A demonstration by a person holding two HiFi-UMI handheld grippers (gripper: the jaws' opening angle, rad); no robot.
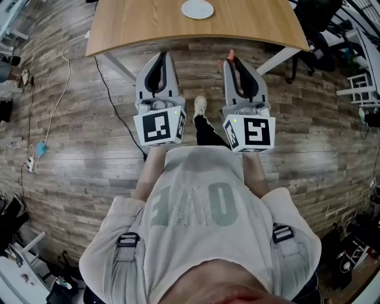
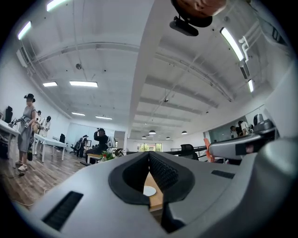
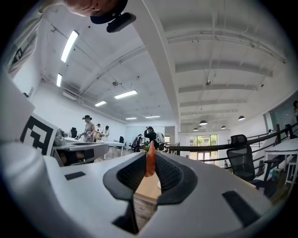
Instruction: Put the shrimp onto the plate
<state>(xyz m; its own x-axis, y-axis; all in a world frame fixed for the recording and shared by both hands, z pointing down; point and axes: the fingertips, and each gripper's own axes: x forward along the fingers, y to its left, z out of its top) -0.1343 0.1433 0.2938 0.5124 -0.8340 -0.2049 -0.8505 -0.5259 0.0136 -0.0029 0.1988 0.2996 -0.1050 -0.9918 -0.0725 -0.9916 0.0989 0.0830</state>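
An orange shrimp [image 3: 151, 159] is pinched between the jaws of my right gripper [image 3: 151, 162], its tail sticking up past the tips; the head view shows that shrimp [image 1: 230, 56] at the tip of the right gripper [image 1: 233, 62]. A white plate [image 1: 197, 9] lies on the wooden table [image 1: 136, 27], well ahead of both grippers. My left gripper [image 1: 161, 57] is shut with nothing in it, its jaws meeting at the tip [image 2: 149, 154]. Through its jaws the plate [image 2: 149, 190] appears small and far off.
Both grippers hang over wood-plank floor [image 1: 89, 119] short of the table's near edge. A black cable [image 1: 113, 98] runs across the floor at left. Office chairs [image 1: 323, 41] and clutter stand at right. People [image 2: 25, 130] stand at desks in the distance.
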